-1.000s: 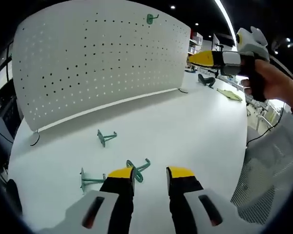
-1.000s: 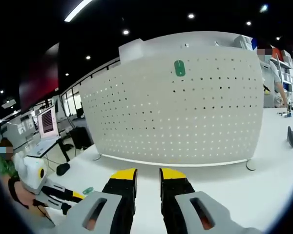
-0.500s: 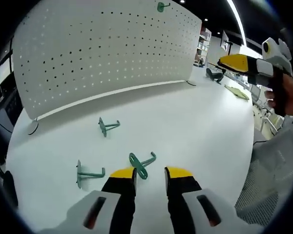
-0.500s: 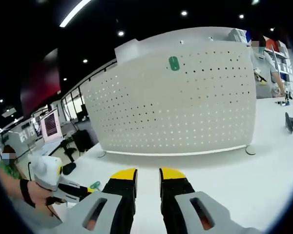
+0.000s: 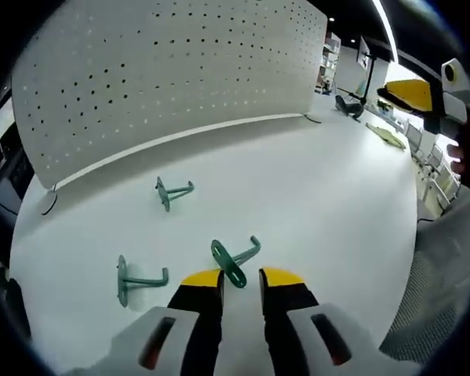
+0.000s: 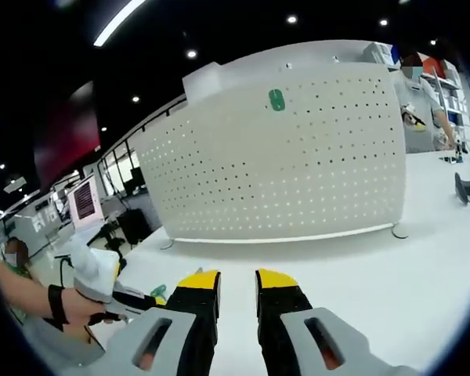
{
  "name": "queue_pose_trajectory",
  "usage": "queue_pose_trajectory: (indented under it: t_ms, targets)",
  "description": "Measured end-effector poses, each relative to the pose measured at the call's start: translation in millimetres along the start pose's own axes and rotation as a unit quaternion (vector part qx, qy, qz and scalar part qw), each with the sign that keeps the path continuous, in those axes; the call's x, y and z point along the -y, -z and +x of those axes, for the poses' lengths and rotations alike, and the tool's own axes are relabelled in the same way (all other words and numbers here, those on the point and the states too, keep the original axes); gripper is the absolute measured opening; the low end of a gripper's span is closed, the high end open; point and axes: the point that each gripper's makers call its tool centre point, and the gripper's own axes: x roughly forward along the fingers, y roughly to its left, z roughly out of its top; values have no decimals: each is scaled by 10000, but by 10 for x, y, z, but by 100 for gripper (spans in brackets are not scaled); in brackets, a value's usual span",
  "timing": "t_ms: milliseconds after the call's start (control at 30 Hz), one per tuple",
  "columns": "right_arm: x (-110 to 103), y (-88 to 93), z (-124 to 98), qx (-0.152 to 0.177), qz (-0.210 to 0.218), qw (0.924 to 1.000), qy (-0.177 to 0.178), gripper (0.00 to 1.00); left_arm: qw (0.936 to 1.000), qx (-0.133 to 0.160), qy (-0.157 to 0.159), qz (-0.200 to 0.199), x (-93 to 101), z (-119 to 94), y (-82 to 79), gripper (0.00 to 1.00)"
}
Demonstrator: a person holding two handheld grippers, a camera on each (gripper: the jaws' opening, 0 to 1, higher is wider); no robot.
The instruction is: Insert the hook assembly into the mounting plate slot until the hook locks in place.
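Observation:
Three green hooks lie on the white table in the left gripper view: one [image 5: 235,261] just beyond my left gripper [image 5: 241,277], one [image 5: 135,280] at the left, one [image 5: 171,191] farther off. The left gripper is open, nothing between its fingers. The white perforated mounting plate [image 5: 172,70] stands upright behind them. In the right gripper view, the plate [image 6: 298,157] carries a green hook [image 6: 276,99] near its top. My right gripper [image 6: 237,279] is open and empty, held above the table; it also appears at the right edge of the left gripper view [image 5: 423,95], in a hand.
The left gripper with a hand [image 6: 94,294] shows at the lower left of the right gripper view. A person [image 6: 423,102] stands behind the plate at the right. A dark object [image 6: 468,188] lies on the table at the far right. Monitors [image 6: 86,202] stand at the left.
The left gripper has dropped and moved forward toward the nearest hook. The right gripper has drifted slightly; the left hand shows more in its view.

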Motion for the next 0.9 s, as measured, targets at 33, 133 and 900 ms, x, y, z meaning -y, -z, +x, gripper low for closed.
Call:
queue_pose_trajectory:
  t_ms: [33,133,900]
  targets:
    - [-6,10,-5,-5,25,10000,-5,17,10000,-20,-17,-20,-14,7,6,18]
    - [-3,29,-11,-14,48,10000,1,17,9999,-82,-54,-133,-32,14,30,15]
    - [-52,85,-19,-43,124,9999,-15,17,9992,10,157,-364,43,-6,38,4]
